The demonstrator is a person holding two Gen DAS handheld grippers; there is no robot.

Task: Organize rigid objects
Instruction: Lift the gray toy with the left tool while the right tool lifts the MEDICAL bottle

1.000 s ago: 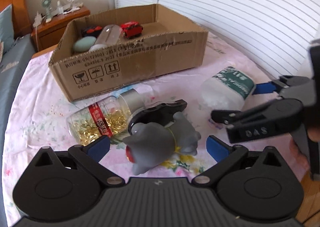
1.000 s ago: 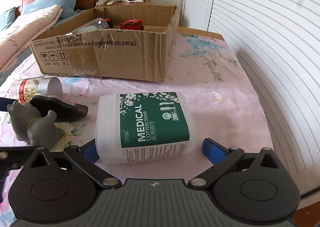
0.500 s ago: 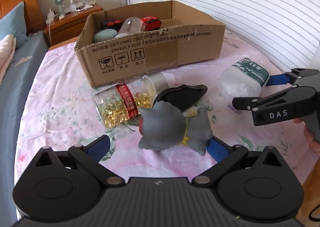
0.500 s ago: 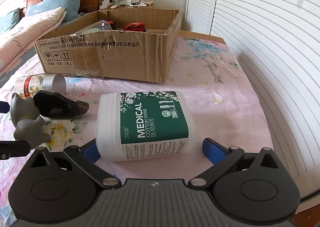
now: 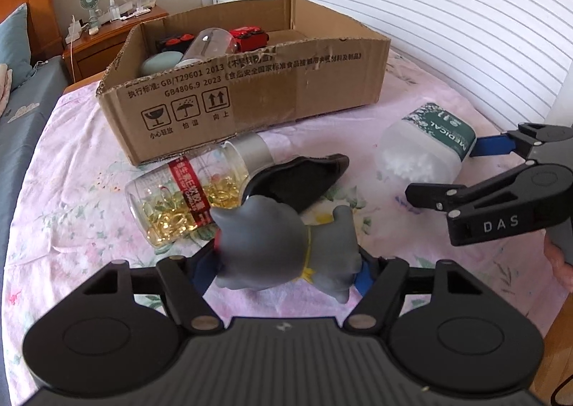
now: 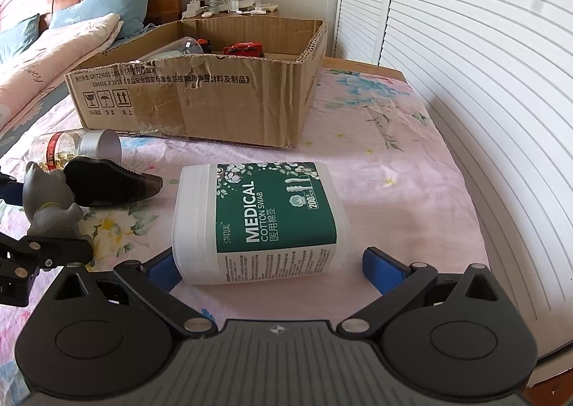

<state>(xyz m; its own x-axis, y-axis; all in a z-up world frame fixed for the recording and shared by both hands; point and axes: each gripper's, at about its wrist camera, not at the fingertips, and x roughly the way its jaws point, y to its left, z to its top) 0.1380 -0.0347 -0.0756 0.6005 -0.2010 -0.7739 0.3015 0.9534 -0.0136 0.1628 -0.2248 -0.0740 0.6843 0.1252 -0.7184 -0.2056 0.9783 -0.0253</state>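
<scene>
Floral bedspread point(image 6: 394, 169) underneath: left gripper point(image 5: 283, 262) grasps the light, squashy grey toy point(image 5: 283, 245); right gripper point(image 6: 275, 262) gapes around the stiff, slippery swab jar point(image 6: 265, 220), best gripped mid-body

A pale pink bedsheet printed with green, blue and yellow flowers point(image 6: 376, 169) covers the bed. On it sits a brown corrugated cardboard box point(image 5: 286, 83) with black printed characters and handling symbols on its side; inside show a red toy car point(image 5: 249, 35), a black item with red buttons point(image 5: 175, 40) and a pale sage-green rounded object point(image 5: 159, 64). The clear plastic bottle of golden-yellow capsules point(image 5: 186, 198) wears a red label and a silver cap. A glossy black shoe-shaped piece point(image 5: 304, 177) lies beside it. The matte grey rubber animal toy point(image 5: 283, 245) has a yellow collar and a red patch. The translucent white cotton-swab tub point(image 6: 258, 223) carries a dark green label with white lettering and white blossoms. Each tool is black with blue pads point(image 6: 381, 268).
</scene>
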